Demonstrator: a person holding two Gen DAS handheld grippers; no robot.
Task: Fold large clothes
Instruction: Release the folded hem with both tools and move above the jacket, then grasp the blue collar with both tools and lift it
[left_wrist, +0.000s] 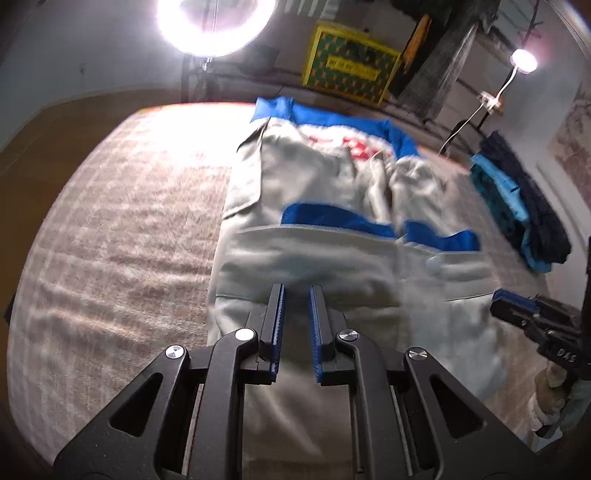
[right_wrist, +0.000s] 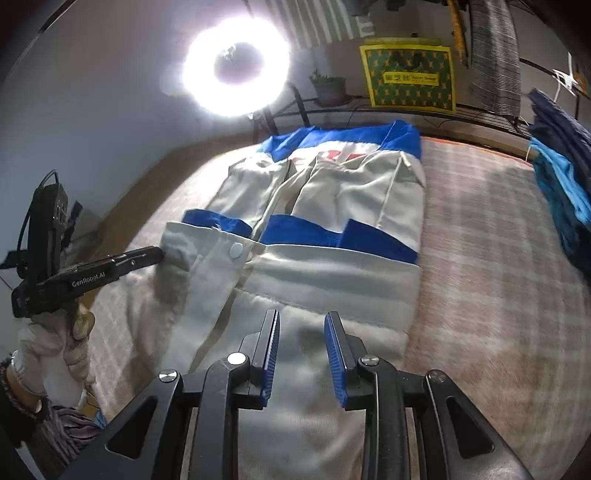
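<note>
Hovering over the grey-and-blue work jacket (right_wrist: 332, 192), spread flat on the plaid bed cover (right_wrist: 498, 258) so fold lines stay straight. Left gripper (left_wrist: 296, 291) fingers narrow, gripping nothing, jacket hem lying just beyond and below the tips. Right gripper (right_wrist: 301, 319) fingers parted a bit wider, also empty, grey hem between and under them. Sleeve cuff (right_wrist: 207, 254) lying folded inward, left of the right fingers, probably keeping the bundle narrow. Dark clothes pile (right_wrist: 561, 184) sitting well right of the fingers.
</note>
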